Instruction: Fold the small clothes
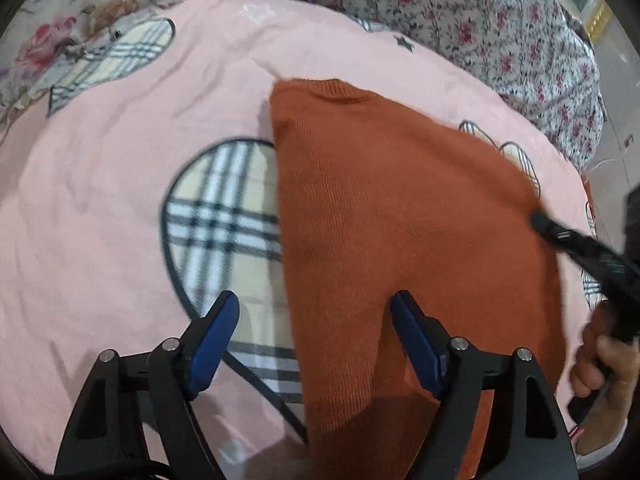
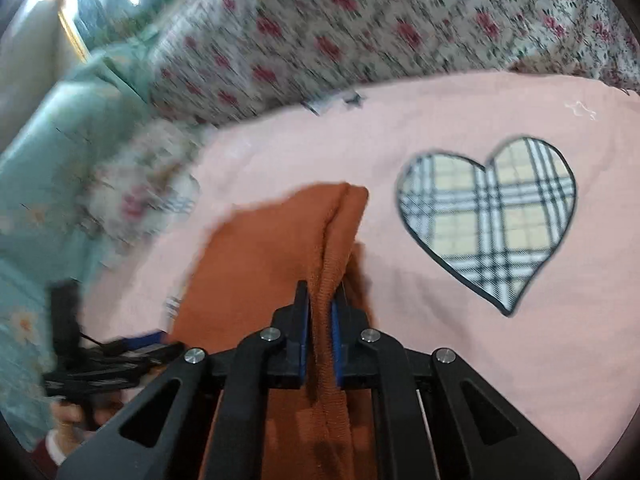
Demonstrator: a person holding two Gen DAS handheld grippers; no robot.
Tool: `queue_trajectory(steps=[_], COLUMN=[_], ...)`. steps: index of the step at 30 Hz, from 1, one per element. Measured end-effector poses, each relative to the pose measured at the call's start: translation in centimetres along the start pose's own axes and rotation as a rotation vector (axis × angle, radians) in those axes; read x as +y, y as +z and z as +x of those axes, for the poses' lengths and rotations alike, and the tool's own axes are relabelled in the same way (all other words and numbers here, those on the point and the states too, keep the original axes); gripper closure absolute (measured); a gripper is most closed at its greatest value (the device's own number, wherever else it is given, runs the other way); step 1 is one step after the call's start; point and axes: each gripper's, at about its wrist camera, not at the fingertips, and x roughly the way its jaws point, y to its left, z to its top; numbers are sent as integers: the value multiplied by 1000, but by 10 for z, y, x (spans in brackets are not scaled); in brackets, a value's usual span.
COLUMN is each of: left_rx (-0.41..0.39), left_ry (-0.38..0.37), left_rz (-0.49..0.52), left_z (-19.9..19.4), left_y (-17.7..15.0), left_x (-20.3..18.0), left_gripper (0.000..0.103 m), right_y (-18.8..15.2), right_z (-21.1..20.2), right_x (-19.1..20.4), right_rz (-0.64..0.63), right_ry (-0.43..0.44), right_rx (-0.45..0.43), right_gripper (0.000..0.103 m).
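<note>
Blue pads of the left gripper (image 1: 316,344) stand nearest in the left wrist view, spread wide apart and holding nothing; the left pad is over the pink sheet, the right pad over the cloth. Between and beyond them lies one orange knitted garment (image 1: 400,220), spread on the pink bed sheet (image 1: 100,200), with its ribbed edge at the far end and its left edge crossing a plaid heart print (image 1: 224,216). I count one garment only. On the sheet I can see two plaid hearts clearly in this view — the second one (image 1: 116,56) is at the far left — and parts of more prints at the right edge of the garment.

In the right wrist view the right gripper (image 2: 320,312) is clenched on a raised fold of the same orange garment (image 2: 256,264); the cloth passes between its two blue pads and lifts up from the sheet. One plaid heart (image 2: 492,220) lies to the right of it, apart from the garment. A floral quilt (image 2: 360,32) is bunched at the far side of the bed.
</note>
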Motion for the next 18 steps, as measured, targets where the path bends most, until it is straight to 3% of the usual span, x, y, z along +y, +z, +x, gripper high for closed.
queue_trajectory(steps=[3, 9, 11, 12, 14, 18], left_rx=[-20, -27, -42, -53, -68, -83], left_ry=[18, 43, 44, 32, 8, -72], left_rz=[21, 39, 39, 52, 80, 132], left_z=[1, -1, -14, -23, -43, -68], left_y=[-4, -9, -13, -17, -32, -66], left_x=[-5, -5, -5, -6, -7, -16], left_gripper=[24, 24, 30, 36, 36, 43], right_y=[-11, -14, -14, -15, -21, -56], right_z=[28, 30, 18, 7, -17, -49], right_x=[-16, -14, -16, -14, -3, 27], right_rz=[45, 50, 70, 70, 40, -60], right_ry=[-19, -47, -56, -52, -44, 70], right_rx=[64, 59, 55, 39, -7, 19], right_gripper=[93, 89, 80, 80, 80, 80])
